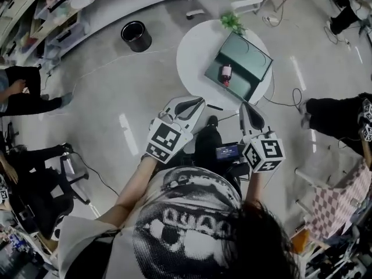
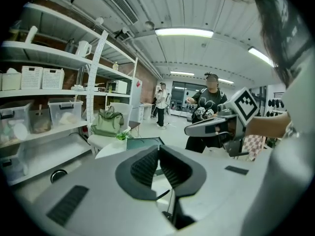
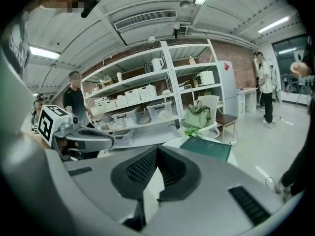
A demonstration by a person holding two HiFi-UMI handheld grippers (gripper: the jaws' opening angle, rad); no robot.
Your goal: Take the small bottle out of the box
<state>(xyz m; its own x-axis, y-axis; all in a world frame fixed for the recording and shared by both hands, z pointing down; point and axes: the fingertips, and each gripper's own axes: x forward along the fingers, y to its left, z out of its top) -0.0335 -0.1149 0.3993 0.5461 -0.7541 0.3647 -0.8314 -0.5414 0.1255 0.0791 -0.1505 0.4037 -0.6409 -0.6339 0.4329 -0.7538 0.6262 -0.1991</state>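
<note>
A small red-and-white bottle [image 1: 225,73] lies inside an open dark green box [image 1: 246,56] on a round white table [image 1: 192,51]. The box's lid stands up in the left gripper view [image 2: 142,142] and in the right gripper view [image 3: 206,148]; the bottle is hidden in both. My left gripper [image 1: 195,102] is held short of the table's near edge, shut with nothing between its pads. My right gripper [image 1: 249,107] hangs beside it, also short of the table, shut and empty. Each gripper shows in the other's view: the right gripper [image 2: 216,124], the left gripper [image 3: 83,139].
A small green plant [image 1: 232,22] stands at the table's far edge, behind the box. A black bin [image 1: 136,36] sits on the floor to the left. Shelves with storage boxes [image 3: 147,100] line the wall. A chair with a green bag [image 3: 197,116] stands behind the table. People stand and sit around.
</note>
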